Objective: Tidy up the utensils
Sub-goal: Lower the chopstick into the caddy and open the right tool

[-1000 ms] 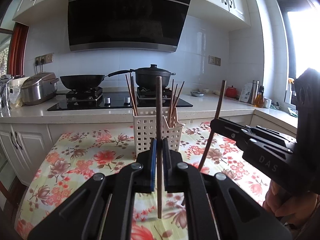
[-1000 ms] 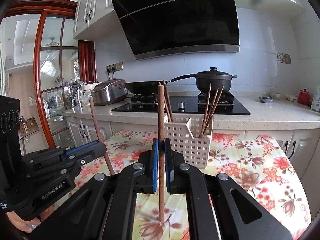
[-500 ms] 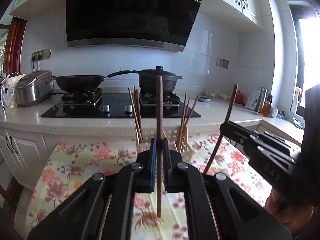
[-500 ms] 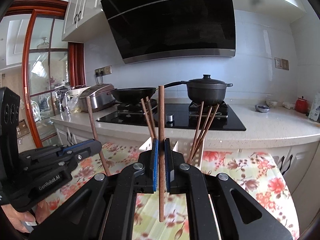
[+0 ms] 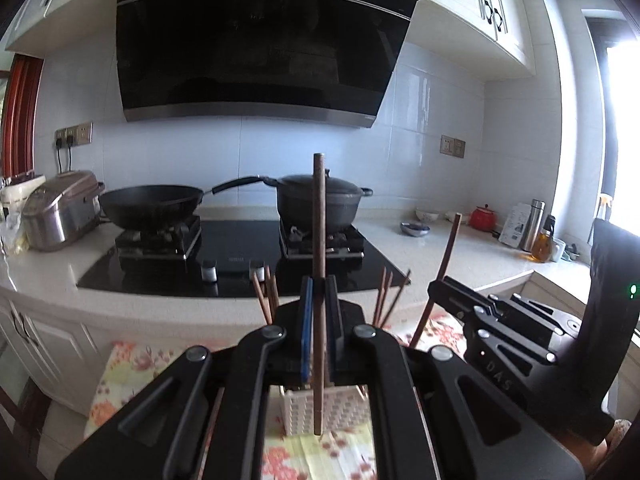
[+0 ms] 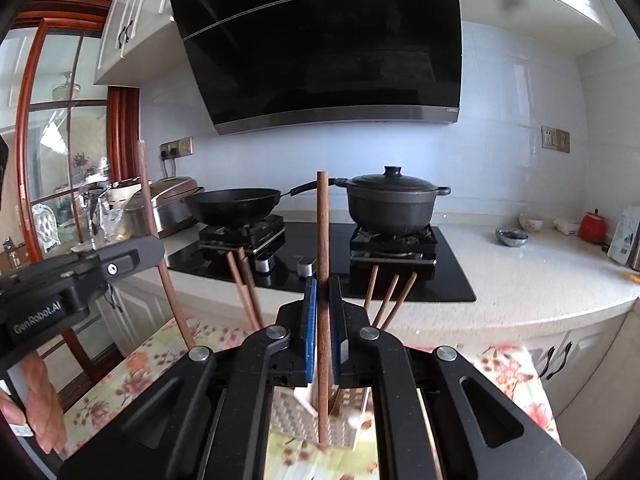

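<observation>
My left gripper (image 5: 319,292) is shut on a brown chopstick (image 5: 319,220), held upright. Its lower tip hangs in front of the white slotted utensil basket (image 5: 328,410), mostly hidden behind the jaws. My right gripper (image 6: 322,296) is shut on a second upright chopstick (image 6: 322,232), whose tip hangs over the same basket (image 6: 296,416). Several chopsticks (image 5: 265,294) (image 6: 390,294) stand in the basket. The right gripper (image 5: 500,320) shows at the right of the left wrist view. The left gripper (image 6: 76,272) shows at the left of the right wrist view.
The basket stands on a floral tablecloth (image 6: 132,372) in front of a counter with a black hob (image 5: 236,256), a wok (image 5: 150,204), a lidded pot (image 5: 320,200) and a rice cooker (image 5: 60,208). Bottles and bowls (image 5: 532,224) stand at the far right.
Both grippers have moved forward toward the basket with their chopsticks. The basket now sits low, behind the jaws, in both views.
</observation>
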